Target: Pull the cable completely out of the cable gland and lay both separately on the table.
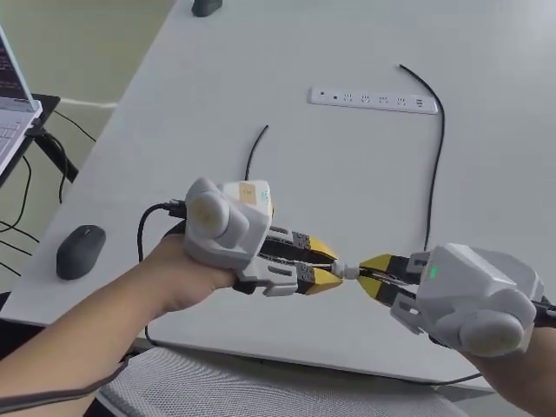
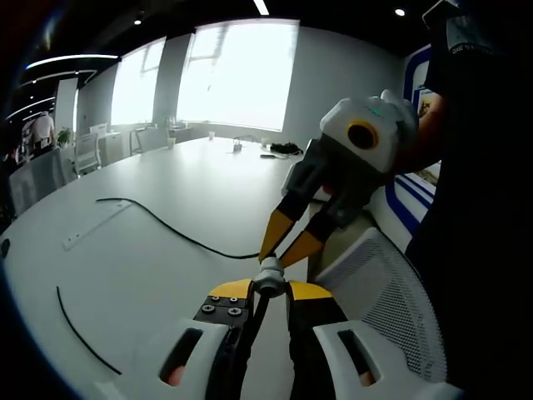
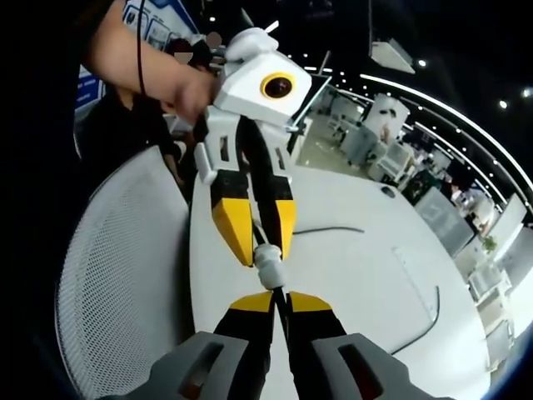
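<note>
Above the table (image 1: 347,174) by its near edge, the left gripper (image 1: 335,267) clamps the white cable gland (image 1: 349,272), the right gripper (image 1: 365,271) pinches the black cable (image 3: 279,302) just beside it; a thin cable may slip through those jaws under pull

Bright, even daylight — windows (image 2: 237,75) glare white, fisheye views bend at edges, shadows soft.

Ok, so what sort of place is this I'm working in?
Most likely an open-plan office or meeting room. A long white table carries a power strip, a mesh office chair sits at its edge, and large windows run along the far wall.
</note>
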Demonstrator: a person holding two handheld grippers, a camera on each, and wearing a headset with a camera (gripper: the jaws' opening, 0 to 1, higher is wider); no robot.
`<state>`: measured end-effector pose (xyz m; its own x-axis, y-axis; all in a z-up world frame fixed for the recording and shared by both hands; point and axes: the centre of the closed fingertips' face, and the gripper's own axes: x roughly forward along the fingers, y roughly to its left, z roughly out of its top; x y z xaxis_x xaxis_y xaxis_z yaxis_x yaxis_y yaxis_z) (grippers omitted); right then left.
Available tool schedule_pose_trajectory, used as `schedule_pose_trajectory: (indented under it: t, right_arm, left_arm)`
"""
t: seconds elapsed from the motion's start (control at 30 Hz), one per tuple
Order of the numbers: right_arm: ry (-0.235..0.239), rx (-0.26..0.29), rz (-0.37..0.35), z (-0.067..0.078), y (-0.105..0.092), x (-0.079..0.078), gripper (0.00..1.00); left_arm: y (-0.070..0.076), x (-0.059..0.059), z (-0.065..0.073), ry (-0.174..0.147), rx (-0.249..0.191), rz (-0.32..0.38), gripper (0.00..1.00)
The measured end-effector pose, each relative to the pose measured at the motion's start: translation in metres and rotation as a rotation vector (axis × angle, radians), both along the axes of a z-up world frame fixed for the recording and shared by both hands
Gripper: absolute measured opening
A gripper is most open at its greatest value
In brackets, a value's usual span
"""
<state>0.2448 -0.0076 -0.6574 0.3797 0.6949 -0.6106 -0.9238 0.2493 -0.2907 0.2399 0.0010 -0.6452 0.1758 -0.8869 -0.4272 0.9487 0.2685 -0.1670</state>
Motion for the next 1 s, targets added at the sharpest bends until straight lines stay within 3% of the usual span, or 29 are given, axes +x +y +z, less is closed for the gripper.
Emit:
schedule_pose_trajectory:
  t: [0.07, 0.5, 1.0]
  right_arm:
    - [0.007, 0.002, -0.004, -0.001, 0.0, 0.001, 0.0]
    - [0.066, 0.037, -0.066, -0.007, -0.004, 0.009, 0.0]
    - [0.124, 0.098, -0.204, -0.017, -0.016, 0.021, 0.0]
  left_arm:
    - [0.001, 0.001, -0.001, 0.017, 0.001, 0.01, 0.15]
    - [0.007, 0.007, -0.003, 0.015, 0.005, 0.033, 0.15]
    - [0.009, 0.013, -0.002, 0.024, -0.003, 0.071, 0.15]
